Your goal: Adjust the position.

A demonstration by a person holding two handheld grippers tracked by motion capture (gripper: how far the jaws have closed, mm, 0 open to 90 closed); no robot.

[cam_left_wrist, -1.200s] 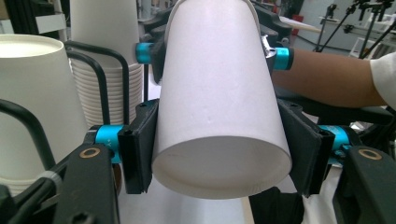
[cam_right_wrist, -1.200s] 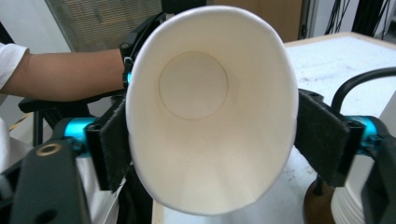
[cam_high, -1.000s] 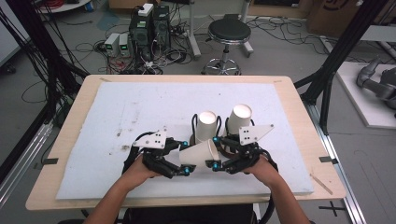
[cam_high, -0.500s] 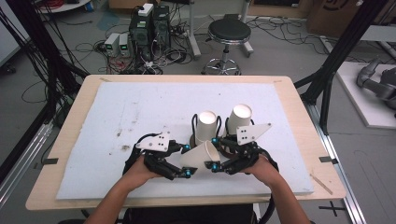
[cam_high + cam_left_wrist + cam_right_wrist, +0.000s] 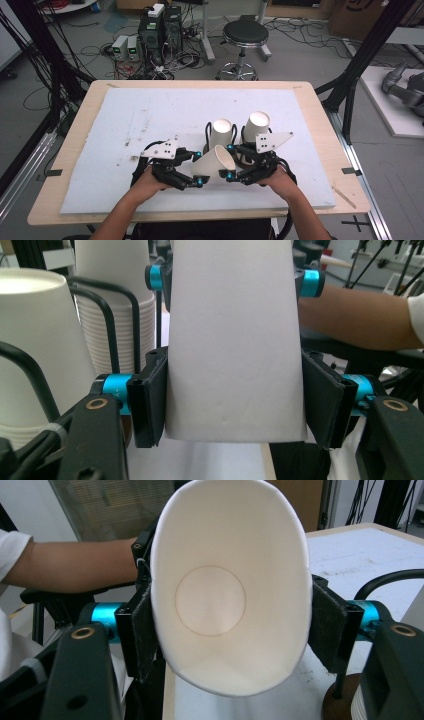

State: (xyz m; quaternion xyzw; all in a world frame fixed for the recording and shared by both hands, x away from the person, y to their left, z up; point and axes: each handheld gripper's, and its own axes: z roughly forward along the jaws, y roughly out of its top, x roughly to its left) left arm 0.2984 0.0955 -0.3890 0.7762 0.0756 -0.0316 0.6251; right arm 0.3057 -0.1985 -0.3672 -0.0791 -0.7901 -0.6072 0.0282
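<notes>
The paper cup (image 5: 214, 161) sits pinched by our left gripper (image 5: 198, 169) and right gripper (image 5: 229, 161); we should squeeze gently, lest its rim buckle.

Bright, even indoor light, faint shadows, soft high view, blurred backgrounds in both gripper views

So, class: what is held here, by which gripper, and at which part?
A single white paper cup, lying on its side. The left gripper clamps its base end; the right gripper squeezes its open rim end, slightly flattening it.

Paper cup (image 5: 214, 162) between left tongs (image 5: 198, 170) and right tongs (image 5: 229, 161), two cup stacks (image 5: 221, 132) just behind, on table (image 5: 90, 130)
</notes>
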